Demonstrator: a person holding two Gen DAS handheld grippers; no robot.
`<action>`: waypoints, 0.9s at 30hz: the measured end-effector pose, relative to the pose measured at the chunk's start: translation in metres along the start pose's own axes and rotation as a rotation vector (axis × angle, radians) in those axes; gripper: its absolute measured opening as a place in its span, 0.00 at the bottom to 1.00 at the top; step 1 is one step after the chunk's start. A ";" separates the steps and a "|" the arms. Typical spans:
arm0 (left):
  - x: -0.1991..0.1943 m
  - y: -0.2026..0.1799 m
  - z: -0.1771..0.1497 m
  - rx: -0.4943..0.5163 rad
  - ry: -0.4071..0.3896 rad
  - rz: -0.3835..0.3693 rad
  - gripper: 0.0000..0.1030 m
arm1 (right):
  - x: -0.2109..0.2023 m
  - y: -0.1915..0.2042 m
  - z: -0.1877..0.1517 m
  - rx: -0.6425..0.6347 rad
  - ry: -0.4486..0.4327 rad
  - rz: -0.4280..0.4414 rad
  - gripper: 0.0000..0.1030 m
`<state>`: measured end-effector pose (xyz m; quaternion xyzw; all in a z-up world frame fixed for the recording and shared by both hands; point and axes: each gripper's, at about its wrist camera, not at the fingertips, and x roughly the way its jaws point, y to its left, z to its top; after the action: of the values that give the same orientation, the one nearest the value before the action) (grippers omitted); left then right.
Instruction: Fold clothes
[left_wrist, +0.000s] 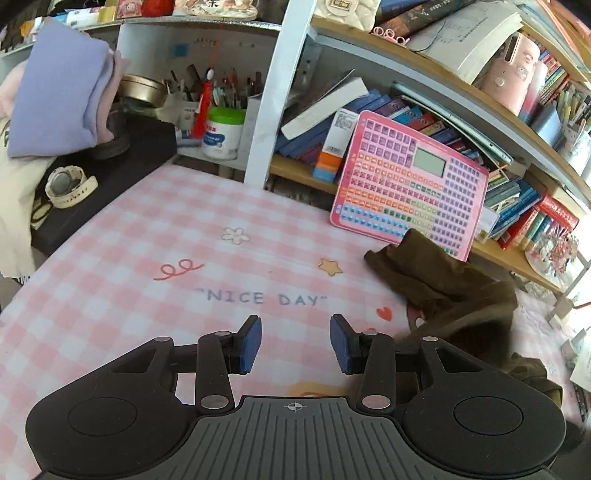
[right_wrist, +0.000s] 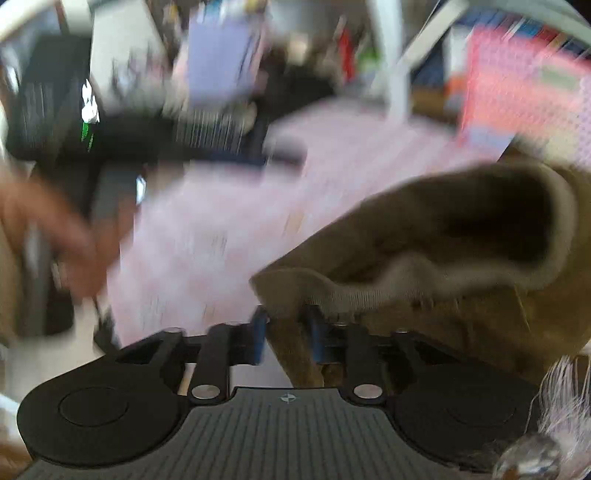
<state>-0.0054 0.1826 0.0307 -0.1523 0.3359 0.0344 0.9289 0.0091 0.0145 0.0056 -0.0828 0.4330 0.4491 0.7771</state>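
Left gripper low in the frame's centre, blue pads spread wide with nothing between them, hovering over the pink checked cloth printed "NICE DAY". Brown garment at right of the frame, rumpled and bunched, one end lying near the foot of the pink keyboard toy, the rest trailing toward the lower right corner. Lilac folded clothes stacked at upper left, a white watch just below them.

Right wrist view heavily blurred. Right gripper at lower centre, pads pressed close and pinching an edge of the brown garment, which rises in a loose hump across the right half of the frame. A hand and dark gear smeared at left; hard to make out more.

Judging progress: brown garment plainly not folded, neither flat nor squared, so spreading and folding remain for it. Lilac stack already lying folded; whether by this task, impossible to tell
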 end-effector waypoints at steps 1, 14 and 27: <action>0.001 0.001 -0.001 0.007 0.005 -0.009 0.40 | -0.001 -0.001 -0.003 0.013 -0.002 0.004 0.34; 0.084 -0.047 0.002 0.131 0.154 -0.226 0.35 | -0.084 -0.099 -0.071 0.522 -0.200 -0.329 0.45; 0.103 -0.051 0.010 0.005 0.163 -0.335 0.02 | -0.129 -0.131 -0.126 0.717 -0.221 -0.597 0.45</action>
<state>0.0888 0.1336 -0.0138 -0.2059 0.3803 -0.1340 0.8916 0.0056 -0.2075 -0.0091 0.1179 0.4327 0.0348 0.8931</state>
